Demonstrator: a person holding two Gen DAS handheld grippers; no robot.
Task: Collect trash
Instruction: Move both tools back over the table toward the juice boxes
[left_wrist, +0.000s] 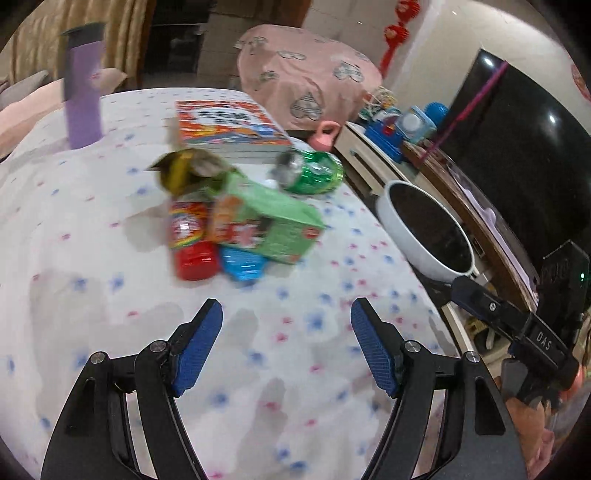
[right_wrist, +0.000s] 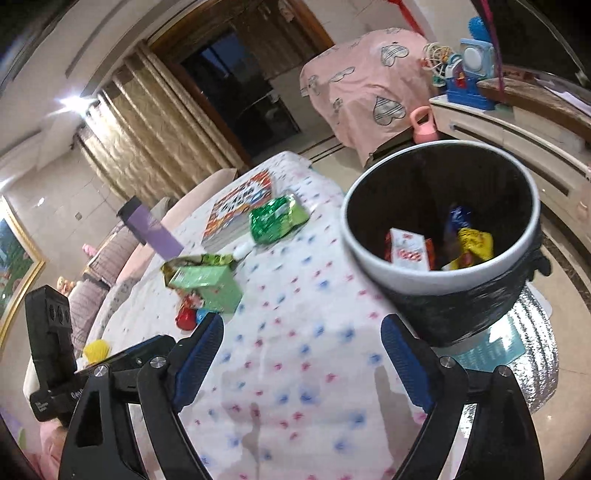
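Left wrist view: left gripper (left_wrist: 286, 349) spread wide, empty; carton (left_wrist: 273, 225) at centre judged next. Right gripper (right_wrist: 303, 363) likewise wide, empty, bin (right_wrist: 373, 258) at right.

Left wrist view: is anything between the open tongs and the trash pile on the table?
Nothing visible. Only bare tablecloth lies between the left tongs and the pile, whose red bottle cap and blue wrapper are nearest.

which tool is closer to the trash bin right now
Right. The right tool is open just beside the trash bin, which stands close ahead on its right; the left tool sits over the table, with the bin farther off to its right.
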